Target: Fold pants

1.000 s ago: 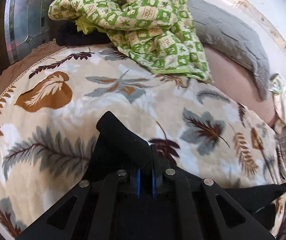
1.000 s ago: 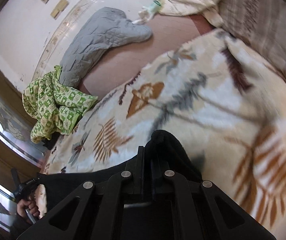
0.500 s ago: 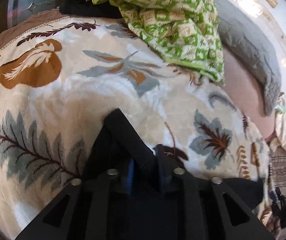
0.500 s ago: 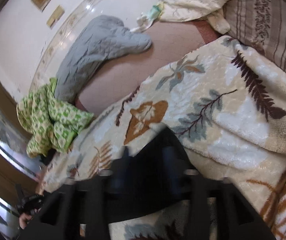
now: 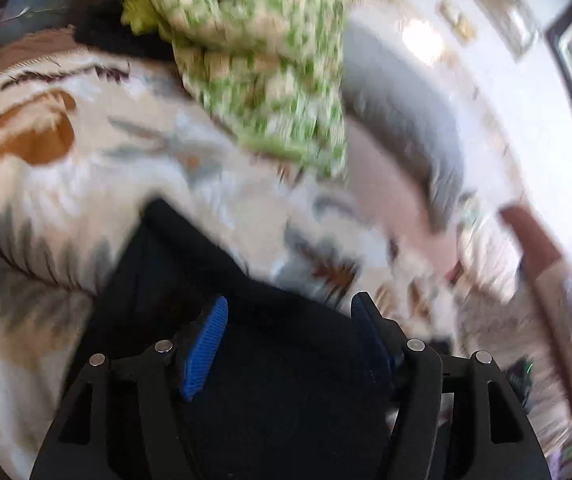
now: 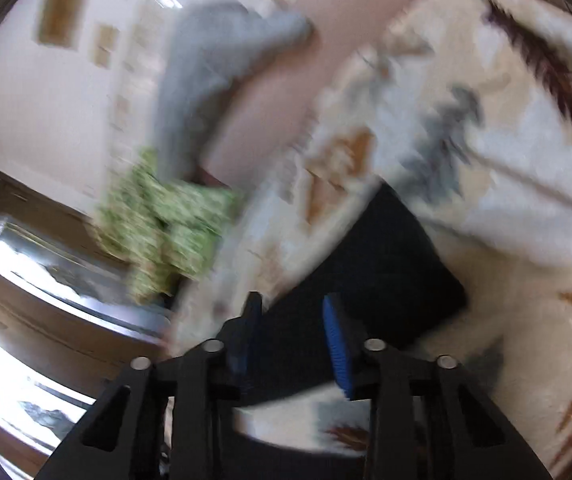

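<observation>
Both the left gripper (image 5: 286, 320) and right gripper (image 6: 294, 320) have spread wide, releasing the pants (image 5: 189, 264).

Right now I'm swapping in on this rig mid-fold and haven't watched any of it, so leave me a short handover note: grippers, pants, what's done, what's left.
Left hand-held gripper: open, blue pads apart, nothing clamped; black pants lie just ahead of and under it.
Right hand-held gripper: open too, over the other end of the pants.
Pants: lying on the leaf-print blanket as a fairly compact dark shape. Both views are motion-blurred, so I cannot count the layers.
Done: at least one fold looks laid down and let go.
Left: check the edges line up, then probably one more fold and a smoothing pass.
Nearby: green checked cloth heaped at the far side, apart from the pants.
</observation>
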Motion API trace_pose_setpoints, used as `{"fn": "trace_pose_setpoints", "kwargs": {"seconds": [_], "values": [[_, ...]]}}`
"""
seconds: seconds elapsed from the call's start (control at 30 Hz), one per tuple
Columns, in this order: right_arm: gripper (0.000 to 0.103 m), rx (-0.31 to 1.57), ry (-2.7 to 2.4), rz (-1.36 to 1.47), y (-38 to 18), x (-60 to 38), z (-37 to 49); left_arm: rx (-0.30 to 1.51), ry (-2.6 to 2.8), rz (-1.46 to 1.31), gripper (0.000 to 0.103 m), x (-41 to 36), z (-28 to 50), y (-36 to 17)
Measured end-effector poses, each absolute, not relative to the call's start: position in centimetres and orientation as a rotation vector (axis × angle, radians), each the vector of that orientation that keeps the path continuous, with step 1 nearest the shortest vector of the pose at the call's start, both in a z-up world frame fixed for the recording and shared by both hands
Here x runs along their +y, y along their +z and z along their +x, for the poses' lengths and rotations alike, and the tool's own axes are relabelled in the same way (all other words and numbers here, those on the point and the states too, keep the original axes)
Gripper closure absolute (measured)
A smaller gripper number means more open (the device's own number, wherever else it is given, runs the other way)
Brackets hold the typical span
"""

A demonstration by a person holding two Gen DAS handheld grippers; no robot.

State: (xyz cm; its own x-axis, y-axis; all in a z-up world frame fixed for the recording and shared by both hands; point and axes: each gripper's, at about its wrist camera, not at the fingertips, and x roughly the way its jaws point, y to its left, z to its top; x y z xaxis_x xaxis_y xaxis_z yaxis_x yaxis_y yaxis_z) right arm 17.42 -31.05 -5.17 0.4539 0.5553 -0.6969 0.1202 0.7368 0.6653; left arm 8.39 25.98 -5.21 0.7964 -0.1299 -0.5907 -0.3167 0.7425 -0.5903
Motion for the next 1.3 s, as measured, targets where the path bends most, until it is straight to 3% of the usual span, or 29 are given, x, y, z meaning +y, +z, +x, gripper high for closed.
{"fn": "trace_pose_setpoints", "kwargs": {"seconds": [0.03,0.07,0.1,0.13,0.2,0.23,0.3,0.33,0.37,0.43,0.9,1.0,1.2,1.27,1.3], "values": [[0.083,1.145,0.224,0.657,-6.0,-30.9,17.5,0.726,0.154,-0.741,0.049,26.2,9.2,-6.8],[0.103,1.191,0.106,0.576,-6.8,-31.2,17.4,0.759,0.186,-0.744,0.054,26.6,9.6,-7.7],[0.103,1.198,0.057,0.563,-7.4,-32.0,17.4,0.771,0.213,-0.750,0.067,27.2,9.7,-8.3],[0.103,1.182,0.055,0.597,-7.4,-32.6,17.4,0.761,0.230,-0.765,0.070,27.6,9.6,-8.6],[0.103,1.138,0.008,0.565,-6.1,-32.9,17.3,0.738,0.221,-0.827,0.070,28.6,9.5,-8.8],[0.095,1.095,0.011,0.551,-5.2,-32.8,17.3,0.733,0.216,-0.826,0.070,28.6,9.6,-8.9],[0.094,1.036,0.041,0.523,-3.9,-32.4,17.8,0.712,0.215,-0.786,0.070,28.3,9.7,-9.2],[0.088,1.010,0.055,0.459,-3.3,-31.7,18.3,0.696,0.217,-0.765,0.069,28.1,9.7,-9.3],[0.075,0.990,0.060,0.387,-2.8,-31.1,18.7,0.685,0.219,-0.756,0.069,28.0,9.1,-9.3],[0.070,0.960,0.078,0.270,-2.5,-29.8,19.6,0.657,0.225,-0.745,0.069,27.2,8.4,-9.3],[0.071,1.075,0.066,0.187,-6.5,-29.0,25.9,0.581,0.209,-0.761,0.069,26.2,5.1,-10.4],[0.095,1.090,0.072,0.119,-6.8,-28.1,25.6,0.576,0.205,-0.766,0.069,26.4,5.1,-10.3],[0.099,0.984,0.067,0.141,-3.8,-27.8,23.5,0.596,0.212,-0.784,0.068,26.6,5.5,-9.6],[0.099,0.972,0.078,0.154,-2.8,-27.7,22.5,0.646,0.211,-0.778,0.065,26.8,5.8,-8.5],[0.099,0.969,0.083,0.160,-2.3,-27.6,21.8,0.661,0.214,-0.747,0.058,26.9,5.8,-7.7]]}}
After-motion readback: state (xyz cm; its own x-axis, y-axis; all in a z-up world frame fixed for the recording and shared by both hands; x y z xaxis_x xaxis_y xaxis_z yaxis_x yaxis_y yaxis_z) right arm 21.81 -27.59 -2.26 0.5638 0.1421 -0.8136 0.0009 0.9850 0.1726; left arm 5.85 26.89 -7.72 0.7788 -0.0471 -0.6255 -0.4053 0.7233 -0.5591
